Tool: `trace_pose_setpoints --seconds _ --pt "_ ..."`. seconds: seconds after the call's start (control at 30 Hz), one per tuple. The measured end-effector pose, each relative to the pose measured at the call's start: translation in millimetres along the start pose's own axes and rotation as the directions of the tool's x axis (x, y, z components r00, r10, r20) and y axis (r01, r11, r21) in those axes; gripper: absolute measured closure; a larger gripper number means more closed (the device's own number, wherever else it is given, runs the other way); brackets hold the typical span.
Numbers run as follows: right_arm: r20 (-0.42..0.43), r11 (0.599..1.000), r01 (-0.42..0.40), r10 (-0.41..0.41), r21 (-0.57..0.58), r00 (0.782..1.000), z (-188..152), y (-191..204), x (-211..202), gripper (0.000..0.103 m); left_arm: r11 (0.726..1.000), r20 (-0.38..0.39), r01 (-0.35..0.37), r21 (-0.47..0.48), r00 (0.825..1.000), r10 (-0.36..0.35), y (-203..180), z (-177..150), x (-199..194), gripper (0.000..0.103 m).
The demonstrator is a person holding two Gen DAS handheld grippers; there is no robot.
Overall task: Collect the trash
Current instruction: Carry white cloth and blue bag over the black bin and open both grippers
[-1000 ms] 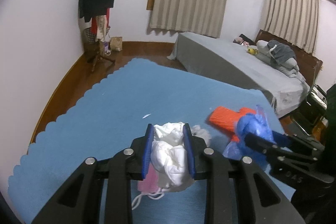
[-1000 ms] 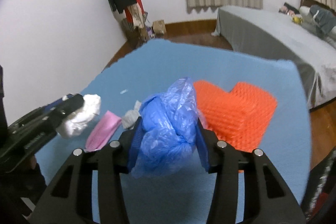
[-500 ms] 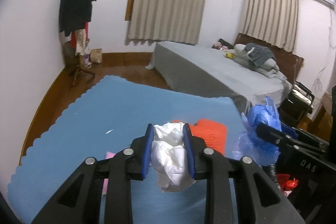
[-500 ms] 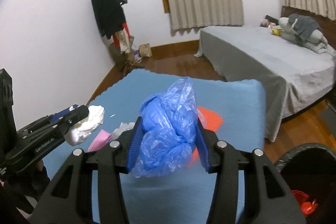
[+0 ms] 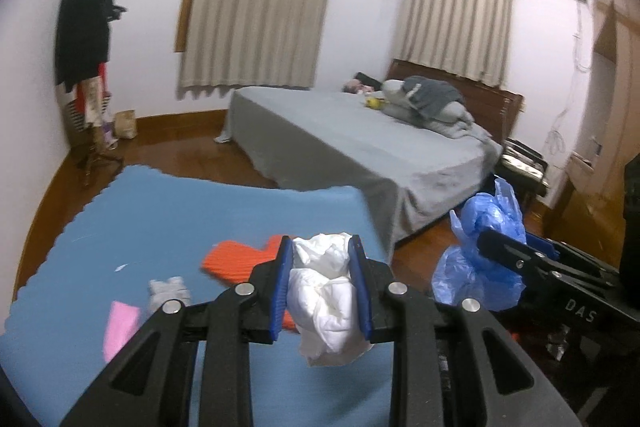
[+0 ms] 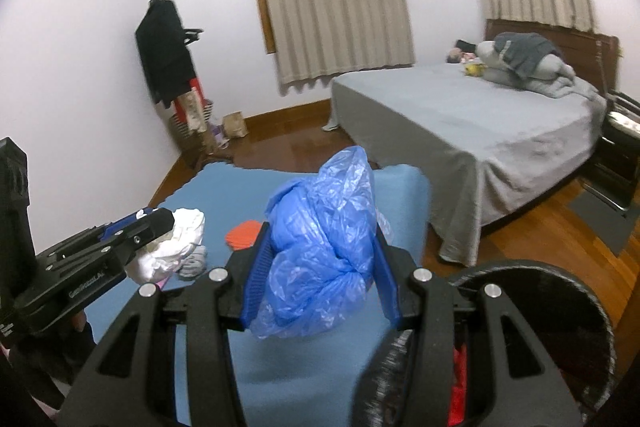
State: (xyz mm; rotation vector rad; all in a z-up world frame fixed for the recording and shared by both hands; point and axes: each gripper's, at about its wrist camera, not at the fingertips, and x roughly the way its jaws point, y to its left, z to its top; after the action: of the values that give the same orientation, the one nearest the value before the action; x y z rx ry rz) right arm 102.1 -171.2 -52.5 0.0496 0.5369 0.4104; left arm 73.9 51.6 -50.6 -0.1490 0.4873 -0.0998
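Note:
My left gripper [image 5: 320, 255] is shut on a crumpled white tissue wad [image 5: 326, 303] and holds it above the blue mat [image 5: 160, 211]. My right gripper [image 6: 320, 239] is shut on a crumpled blue plastic bag [image 6: 320, 251], also lifted; the bag also shows at the right of the left wrist view [image 5: 480, 247]. The left gripper with the tissue wad [image 6: 172, 247] shows at the left of the right wrist view. A black bin [image 6: 560, 291] with red trash inside [image 6: 458, 379] sits at the lower right, just beside the right gripper.
On the mat lie an orange ribbed piece [image 5: 240, 259], a grey crumpled scrap [image 5: 168, 291] and a pink piece [image 5: 120, 323]. A grey bed [image 5: 360, 143] stands behind, a coat rack [image 5: 92, 67] in the far left corner, wood floor around the mat.
Both grippers have lifted with their loads and swung right, away from the mat. The black bin has come into the right wrist view.

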Motion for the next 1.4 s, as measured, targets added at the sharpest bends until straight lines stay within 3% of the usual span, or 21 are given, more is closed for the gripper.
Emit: trace_pose_setpoints --seconds 0.6,1.27,1.33,1.4 --pt "0.014 0.974 0.207 -0.209 0.09 0.978 -33.5 -90.6 -53.7 0.057 0.976 -0.039 0.195 0.098 0.981 -0.192 -100.6 -5.6 21.5 0.075" --pt "-0.067 0.923 0.35 -0.344 0.157 0.937 -75.6 -152.9 -68.7 0.057 0.919 -0.153 0.354 0.173 0.931 -0.33 -184.3 -31.5 69.8 0.075" --pt "-0.087 0.914 0.372 -0.363 0.158 0.928 -79.9 -157.2 -66.9 0.052 0.912 -0.17 0.372 0.172 0.923 -0.344 -190.4 -33.3 74.2 0.074" --pt "-0.092 0.906 0.389 -0.378 0.167 0.921 -84.1 -162.0 -67.8 0.041 0.909 -0.184 0.379 0.174 0.919 -0.348 -196.6 -34.5 80.5 0.07"
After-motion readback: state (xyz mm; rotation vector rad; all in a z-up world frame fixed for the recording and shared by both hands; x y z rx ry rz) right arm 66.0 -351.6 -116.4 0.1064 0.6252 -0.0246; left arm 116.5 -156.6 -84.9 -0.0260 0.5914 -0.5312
